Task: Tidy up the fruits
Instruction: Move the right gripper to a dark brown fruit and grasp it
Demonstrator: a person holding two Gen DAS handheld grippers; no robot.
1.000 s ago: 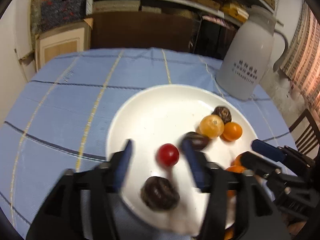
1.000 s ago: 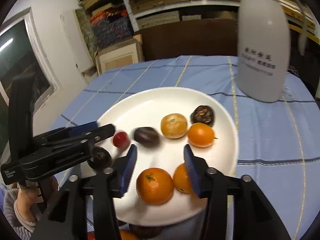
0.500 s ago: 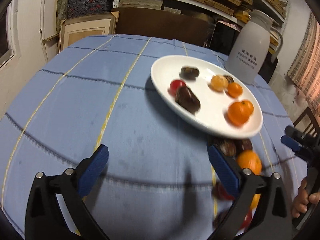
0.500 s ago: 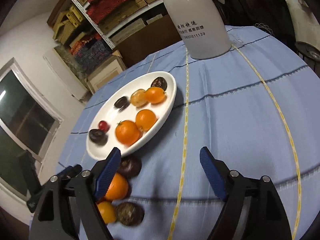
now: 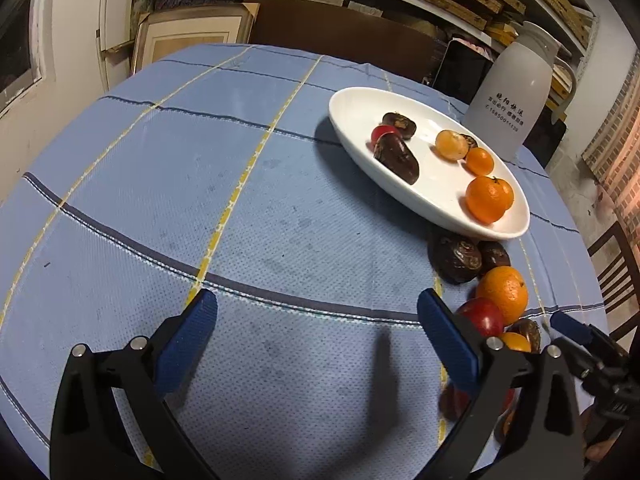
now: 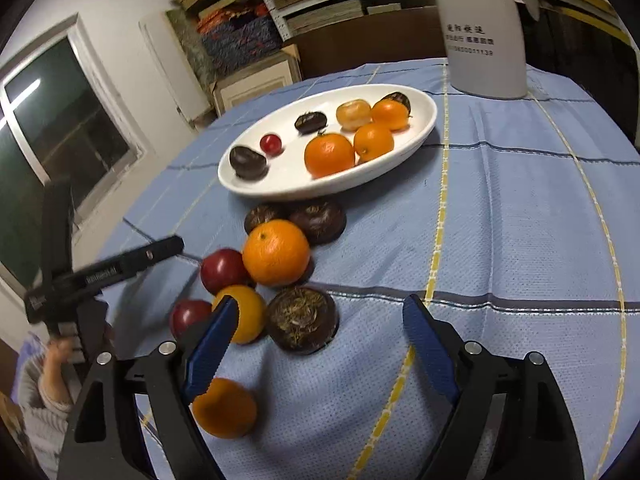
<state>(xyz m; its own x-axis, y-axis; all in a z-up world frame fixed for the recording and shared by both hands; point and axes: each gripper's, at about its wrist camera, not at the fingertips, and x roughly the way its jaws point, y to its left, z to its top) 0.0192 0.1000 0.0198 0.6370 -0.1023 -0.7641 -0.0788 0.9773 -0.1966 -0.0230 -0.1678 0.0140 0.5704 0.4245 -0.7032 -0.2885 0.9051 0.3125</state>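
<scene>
A round table under a blue cloth [image 5: 256,208] with yellow and dark lines fills both views. At its far edge stands a tall white jug [image 6: 482,32] with printed lettering, just behind the plate.

The white oval plate [image 6: 416,128] lies on the far half of the cloth. In the right wrist view it carries a big orange [image 6: 329,153] near its front rim, two smaller oranges [image 6: 374,142] to the right of and behind that, a pale yellow fruit [image 6: 353,114] further back, a brown fruit at the far rim, a long dark fruit [image 6: 248,162] at the left end, a small red fruit [image 6: 271,144] beside it and another dark one [image 6: 311,123] in the middle.

Loose fruit sits on the cloth just in front of the plate: two dark brown ones [image 6: 318,220] touching the rim's shadow, a large orange [image 6: 277,252] against them, a red fruit [image 6: 222,270] to its left, a yellow-orange one [image 6: 244,314], a brown rough one [image 6: 302,318], a second red one [image 6: 188,316] and a nearer orange [image 6: 224,408].

The left gripper [image 5: 316,344] hangs over bare cloth, jaws spread wide with nothing between them; the loose fruit lies just to its right. The right gripper [image 6: 316,338] is also released, jaws apart, the brown rough fruit lying between its pads without either touching it. Its left pad [image 6: 208,354] overlaps the yellow-orange fruit in view; contact cannot be told.
</scene>
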